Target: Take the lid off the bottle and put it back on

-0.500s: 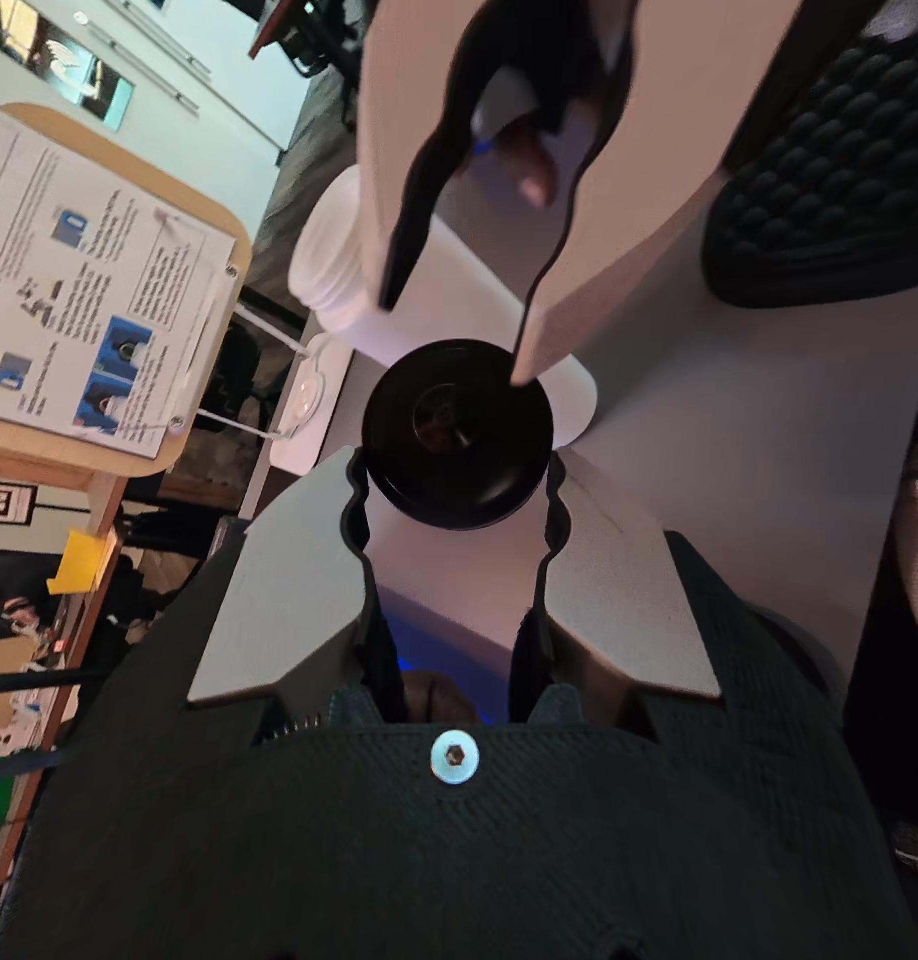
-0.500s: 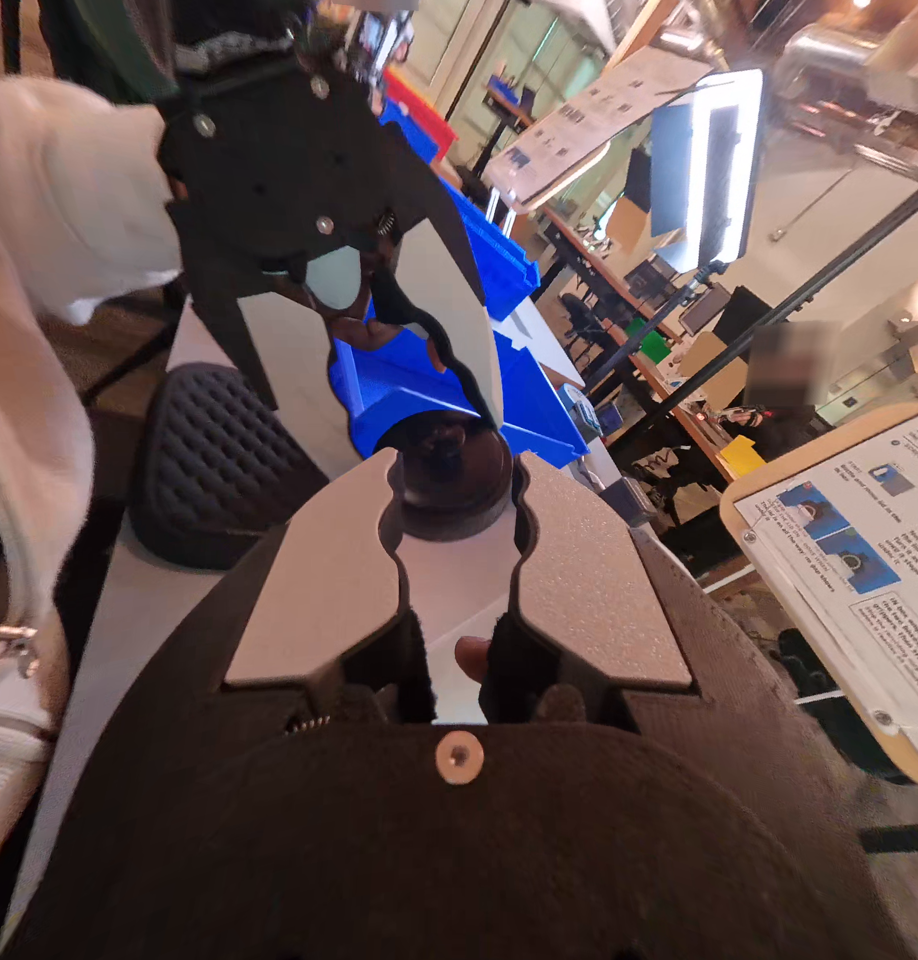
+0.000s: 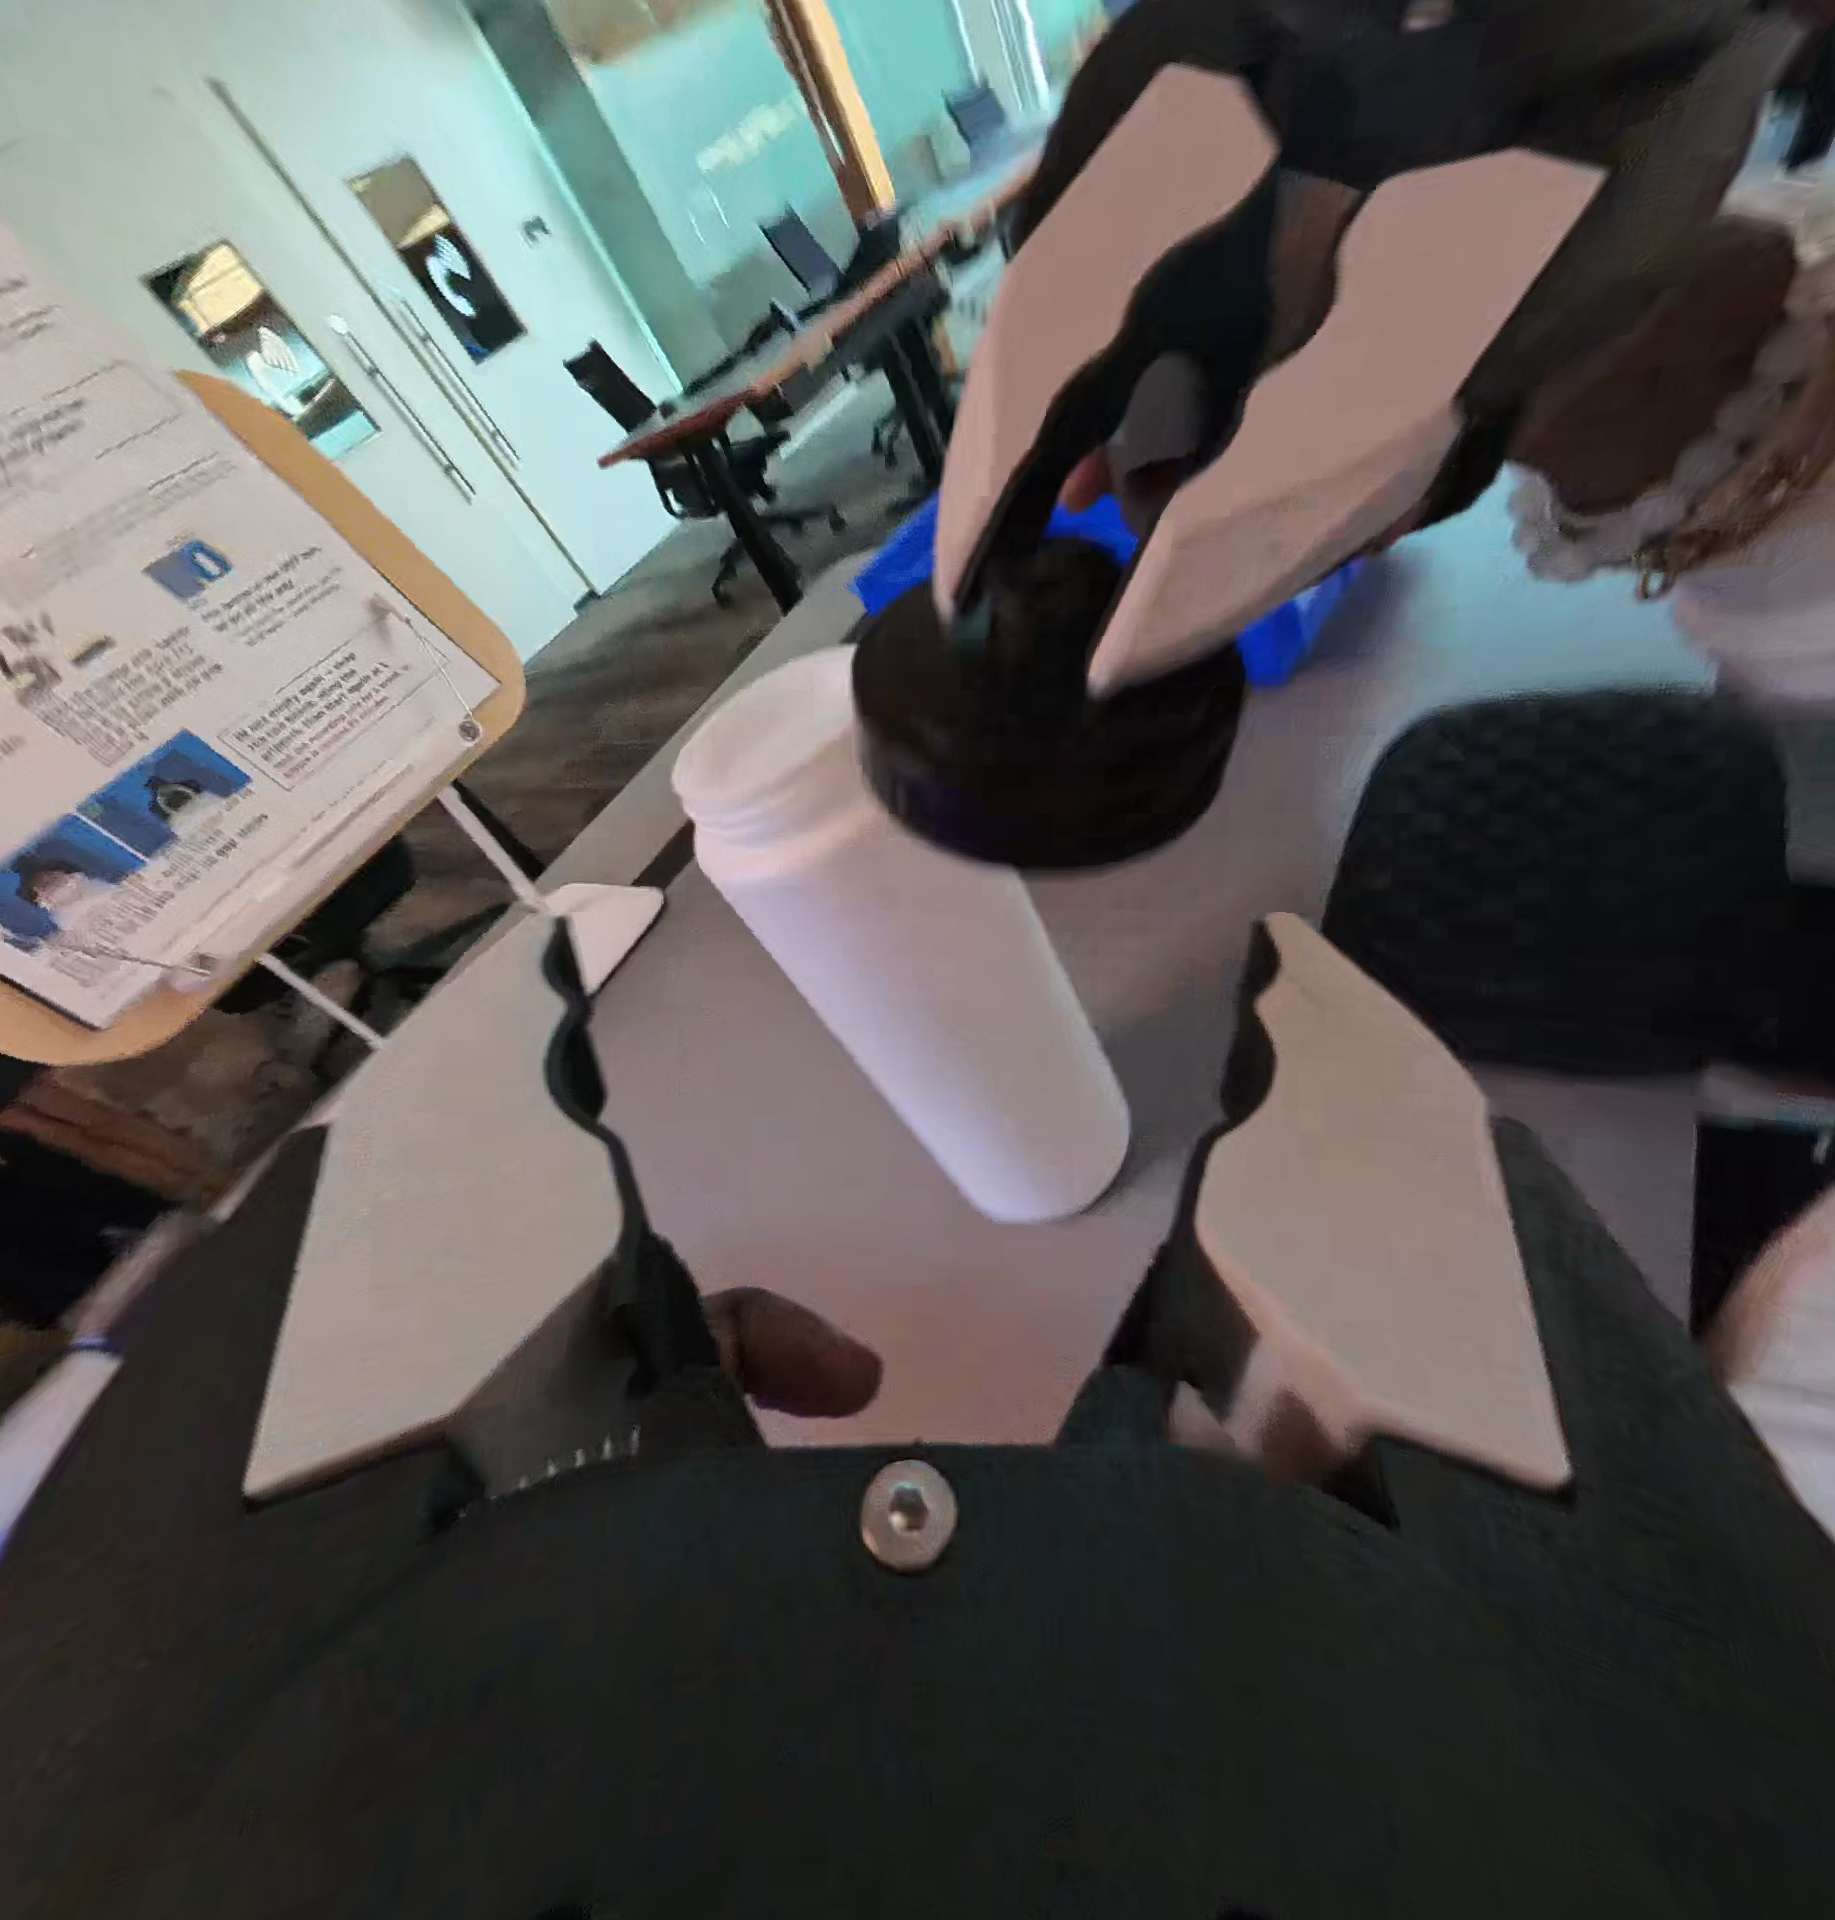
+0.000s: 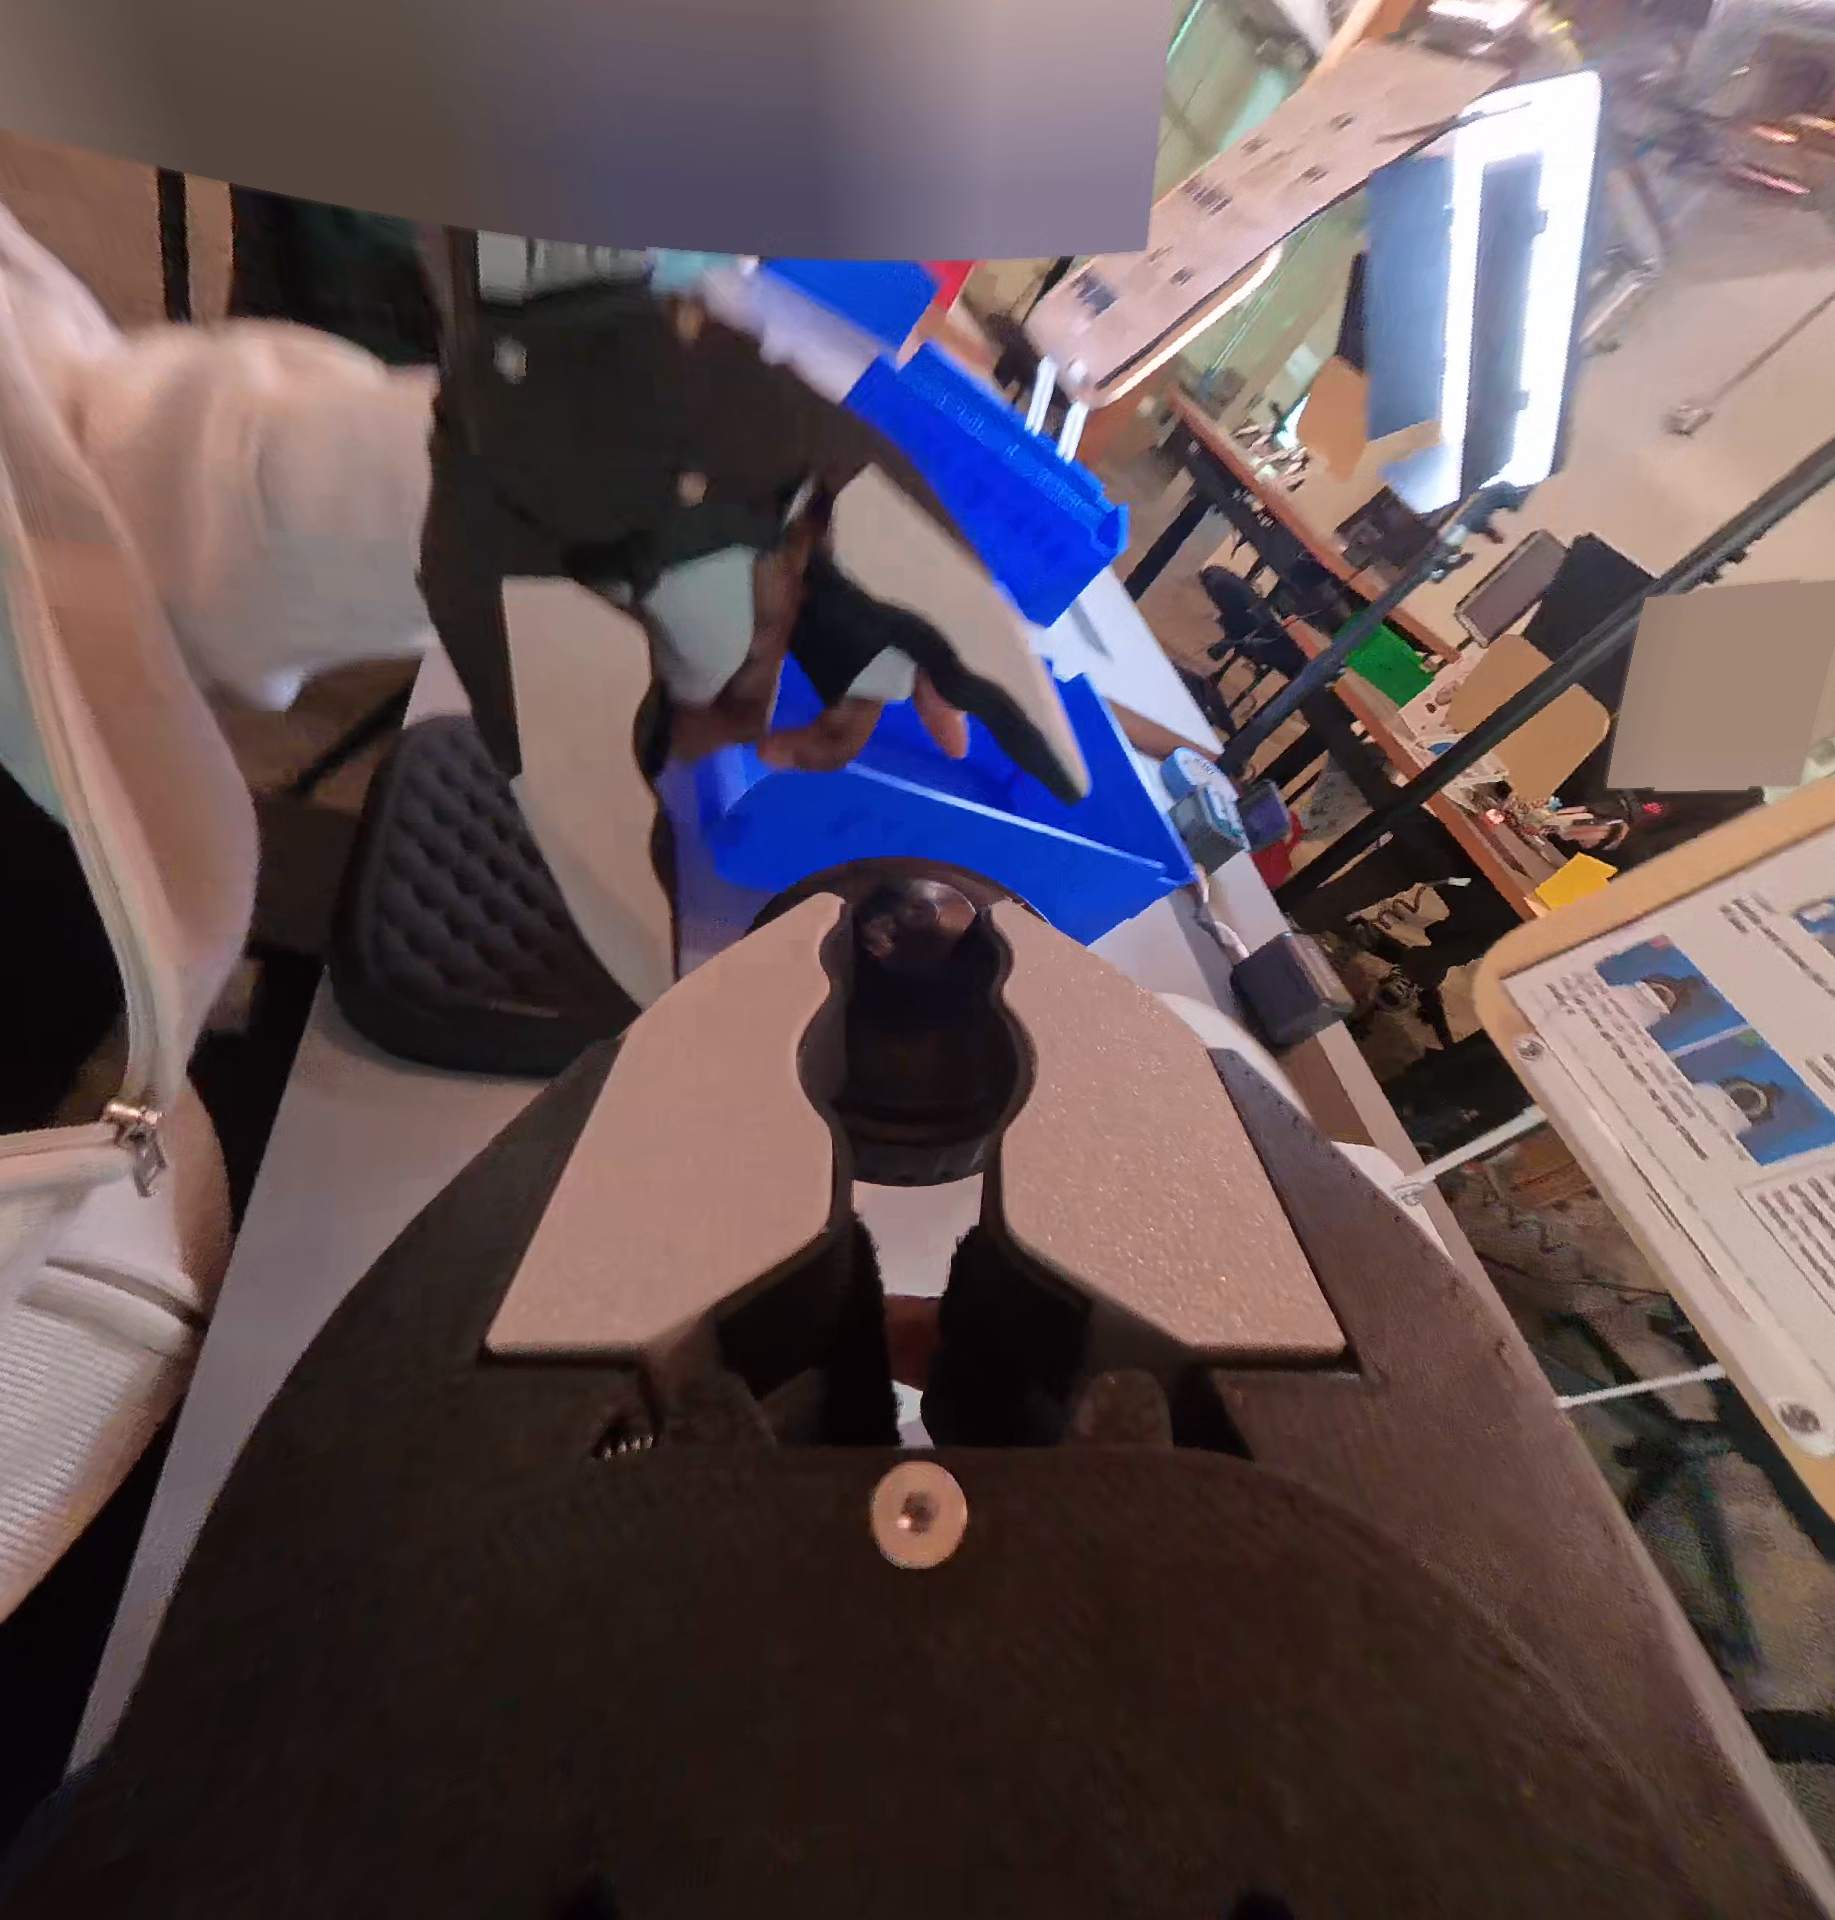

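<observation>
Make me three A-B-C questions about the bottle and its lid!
1. Where is the black lid? A screwed on the bottle; B in the right tongs, beside the bottle's open mouth; C in the left tongs.
2. What colour is the bottle? A white; B red; C green.
3. How are the left tongs? A open and empty; B shut on the bottle; C shut on the lid.
Answers: B, the right tongs pinch its knob next to the bare mouth; A, its body is white; A, they gape wide with nothing gripped.
</observation>
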The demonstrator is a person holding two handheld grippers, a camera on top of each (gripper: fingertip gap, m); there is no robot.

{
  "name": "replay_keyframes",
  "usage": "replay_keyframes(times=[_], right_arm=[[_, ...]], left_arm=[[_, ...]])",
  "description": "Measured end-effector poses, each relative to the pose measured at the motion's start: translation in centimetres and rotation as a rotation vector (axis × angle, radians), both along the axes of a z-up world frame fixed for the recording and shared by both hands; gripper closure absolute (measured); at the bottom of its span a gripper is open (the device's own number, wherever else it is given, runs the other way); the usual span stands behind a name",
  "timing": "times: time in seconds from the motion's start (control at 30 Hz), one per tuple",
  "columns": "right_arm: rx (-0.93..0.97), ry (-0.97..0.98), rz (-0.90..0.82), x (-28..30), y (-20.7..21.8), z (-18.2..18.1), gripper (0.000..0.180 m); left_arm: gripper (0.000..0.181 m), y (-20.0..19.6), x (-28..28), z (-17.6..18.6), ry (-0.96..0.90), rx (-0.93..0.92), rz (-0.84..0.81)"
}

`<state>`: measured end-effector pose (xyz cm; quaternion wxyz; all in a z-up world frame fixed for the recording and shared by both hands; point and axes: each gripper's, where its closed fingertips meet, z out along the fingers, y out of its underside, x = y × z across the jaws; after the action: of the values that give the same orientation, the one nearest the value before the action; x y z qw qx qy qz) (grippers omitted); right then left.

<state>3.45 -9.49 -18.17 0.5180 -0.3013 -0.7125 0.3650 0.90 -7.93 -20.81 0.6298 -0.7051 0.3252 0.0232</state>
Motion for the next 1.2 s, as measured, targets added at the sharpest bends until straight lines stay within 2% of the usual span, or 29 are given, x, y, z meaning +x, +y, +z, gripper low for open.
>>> replay_keyframes(times=[0.1, 0.2, 0.27, 0.4, 0.57, 0.67, 0.83, 1.03, 1.2], right_arm=[[-0.111, -0.033, -0.006, 1.0, 3.1, 3.0, 0.157], [-0.191, -0.159, -0.005, 0.2, 6.2, 3.5, 0.157], [-0.249, -0.231, 0.028, -0.7, 7.1, 3.3, 0.157], [-0.272, -0.352, 0.052, -2.1, 7.9, 2.0, 0.158], [-0.294, -0.377, 0.062, -3.2, 8.2, 1.5, 0.157], [-0.326, -0.376, 0.084, -3.3, 7.9, 1.3, 0.157], [-0.324, -0.36, 0.08, -3.3, 8.1, 1.3, 0.157], [-0.313, -0.412, 0.105, -3.4, 7.5, 0.6, 0.157], [-0.301, -0.384, 0.094, -3.5, 7.4, 0.6, 0.157]], left_arm=[[0.036, 2.8, 0.2, -1.1, -0.187, -0.075, -0.005], [0.035, 5.7, 0.7, -3.8, -0.252, -0.184, 0.003], [0.035, 7.6, 0.4, -4.4, -0.271, -0.162, 0.036], [0.036, 9.0, 1.7, -5.0, -0.321, -0.127, -0.055], [0.048, 10.0, 2.7, -5.4, -0.384, -0.057, -0.1], [0.074, 10.5, 2.3, -5.7, -0.372, -0.002, -0.084], [0.077, 10.4, 2.9, -6.1, -0.392, -0.054, -0.123], [0.077, 10.3, 2.9, -6.1, -0.403, -0.05, -0.135], [0.077, 10.1, 2.9, -6.0, -0.419, -0.033, -0.14]])
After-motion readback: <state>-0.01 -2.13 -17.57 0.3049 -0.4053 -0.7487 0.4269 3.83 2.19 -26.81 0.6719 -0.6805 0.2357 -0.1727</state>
